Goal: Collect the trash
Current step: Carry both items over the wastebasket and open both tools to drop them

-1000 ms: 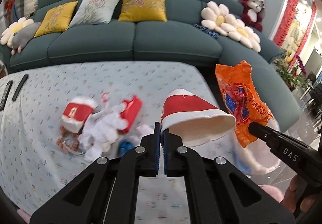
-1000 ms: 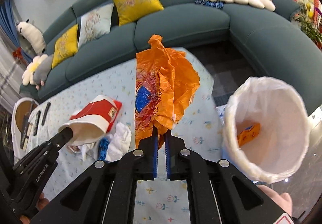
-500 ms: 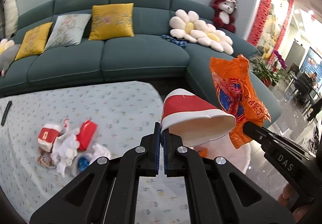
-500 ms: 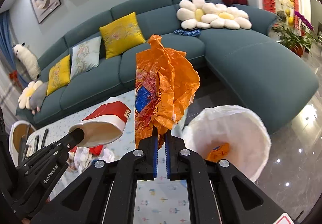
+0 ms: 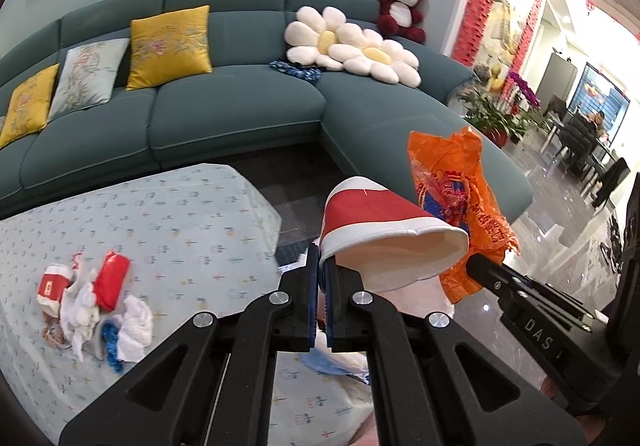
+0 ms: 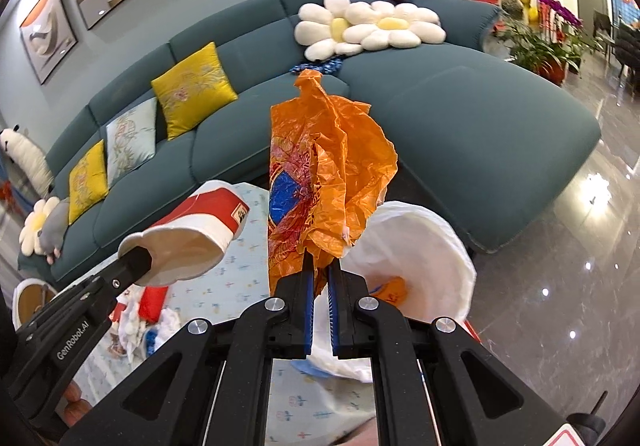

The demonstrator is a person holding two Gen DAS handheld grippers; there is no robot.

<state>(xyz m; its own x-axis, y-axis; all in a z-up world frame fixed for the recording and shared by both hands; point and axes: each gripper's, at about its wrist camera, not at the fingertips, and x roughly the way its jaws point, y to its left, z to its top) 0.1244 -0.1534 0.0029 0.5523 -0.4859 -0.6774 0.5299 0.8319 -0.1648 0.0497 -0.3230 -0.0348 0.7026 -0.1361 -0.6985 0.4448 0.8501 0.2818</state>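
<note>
While the left gripper (image 5: pixel 319 278) has its fingers clenched on the rim of a red and white paper cup (image 5: pixel 384 234), the cup lies on its side in the air, its open mouth turned to the right and its base pointing far left. Just right of it, the right gripper (image 6: pixel 321 274) holds a crumpled orange plastic bag (image 6: pixel 320 173), fingers clamped tight on the bag's lower end so that the rest stands up above them. From the right wrist view the cup (image 6: pixel 188 238) shows at the left, and a bin lined with a white bag (image 6: pixel 424 258) stands just behind and to the right of the orange bag, its mouth open, with an orange scrap inside. Both held items hang over the near right end of the bench (image 5: pixel 160 213), which wears a pale patterned cloth. More trash lies on the bench at the left: a small red and white carton (image 5: pixel 52 288), a red packet (image 5: pixel 112 278), white crumpled tissues (image 5: pixel 132 322) and a blue scrap (image 5: pixel 110 342), all heaped touching one another. Beyond the bench runs a teal sofa (image 5: pixel 240 109) with yellow cushions (image 5: pixel 170 41), flower-shaped pillows (image 5: pixel 352 45) and a red plush bear (image 5: pixel 400 5).
</note>
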